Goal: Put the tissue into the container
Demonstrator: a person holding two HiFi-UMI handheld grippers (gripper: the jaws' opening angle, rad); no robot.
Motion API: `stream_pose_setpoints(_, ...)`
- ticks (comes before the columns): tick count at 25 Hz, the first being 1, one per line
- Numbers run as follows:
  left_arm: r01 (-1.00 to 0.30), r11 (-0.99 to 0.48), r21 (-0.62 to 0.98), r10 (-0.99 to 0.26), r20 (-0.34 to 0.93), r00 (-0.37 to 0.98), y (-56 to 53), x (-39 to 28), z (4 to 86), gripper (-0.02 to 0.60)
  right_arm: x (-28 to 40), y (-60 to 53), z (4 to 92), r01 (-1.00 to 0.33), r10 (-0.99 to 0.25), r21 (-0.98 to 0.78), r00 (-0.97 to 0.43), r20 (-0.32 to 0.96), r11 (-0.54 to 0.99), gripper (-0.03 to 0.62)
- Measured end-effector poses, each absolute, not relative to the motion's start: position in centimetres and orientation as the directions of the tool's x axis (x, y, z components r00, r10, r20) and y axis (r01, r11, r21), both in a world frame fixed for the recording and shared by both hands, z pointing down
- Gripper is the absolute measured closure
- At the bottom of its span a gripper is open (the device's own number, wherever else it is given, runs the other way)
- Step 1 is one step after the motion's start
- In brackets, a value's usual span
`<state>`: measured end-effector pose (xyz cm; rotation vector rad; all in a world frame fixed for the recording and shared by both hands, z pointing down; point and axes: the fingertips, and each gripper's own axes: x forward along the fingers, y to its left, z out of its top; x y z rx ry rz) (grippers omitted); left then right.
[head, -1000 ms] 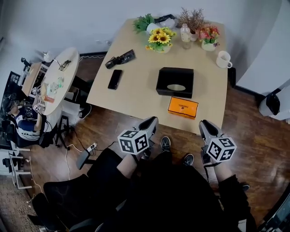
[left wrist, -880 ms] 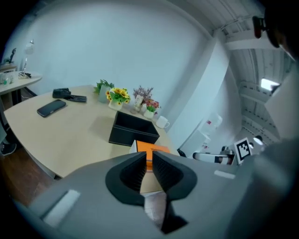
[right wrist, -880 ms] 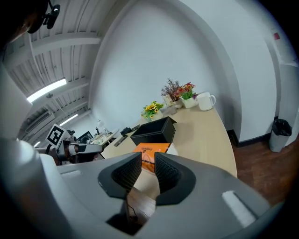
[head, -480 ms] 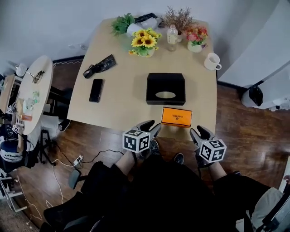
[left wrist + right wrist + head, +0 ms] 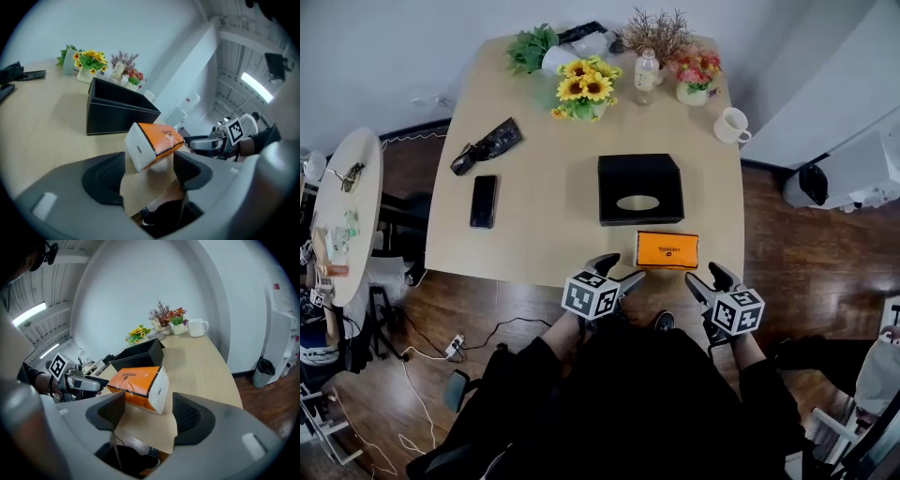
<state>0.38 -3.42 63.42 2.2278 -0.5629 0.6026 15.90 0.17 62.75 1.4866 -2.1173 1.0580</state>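
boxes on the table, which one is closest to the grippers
The orange tissue pack, at the near edge of the table, just ahead of the left gripper and right gripper; the black container sits behind it, farther in.

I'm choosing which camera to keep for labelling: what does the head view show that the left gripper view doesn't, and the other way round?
Only the head view: the round side table and the oval opening on the black container. Only the left gripper view: the white end of the orange tissue pack and the ceiling light. Both: pack, container, sunflowers, right gripper.
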Motion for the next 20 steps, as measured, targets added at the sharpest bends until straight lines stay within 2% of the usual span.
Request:
stream_pose_setpoints(3, -0.536, -0.659, 0.528, -0.18, 0.581, 0.794, -3.6, 0.8, 64.0, 0.275, 14.8, -0.7, 63.1, -0.92, -0.641, -0.331, -0.384, 0.665, 0.208, 0.277)
stream_pose_setpoints(5, -0.519, -0.677, 0.522, -0.172, 0.574, 0.801, -3.8, 1.5, 63.9, 0.275, 14.3, -1.3, 63.7, -0.927, -0.636, -0.308, -0.372, 0.677, 0.215, 0.312)
stream_pose_setpoints(10, -0.483, -0.735, 0.477, -0.126, 0.604, 0.787, -4.0, 3.3, 64.3, 0.281, 13.7, -2.0, 64.7, -0.921, -0.608, -0.335, -0.384, 0.695, 0.199, 0.318)
stream_pose_setpoints(12, -0.485, -0.746, 0.456, -0.127, 0.617, 0.776, -4.2, 3.4, 64.5, 0.34, 13.5, -2.1, 64.4, -0.92, -0.6, -0.327, -0.389, 0.699, 0.216, 0.345)
stream_pose_setpoints(20, -0.512, -0.728, 0.456, -0.159, 0.615, 0.773, -4.3, 3.5, 64.6, 0.36, 13.6, -1.9, 64.0, -0.894, -0.601, -0.375, -0.444, 0.665, 0.245, 0.349)
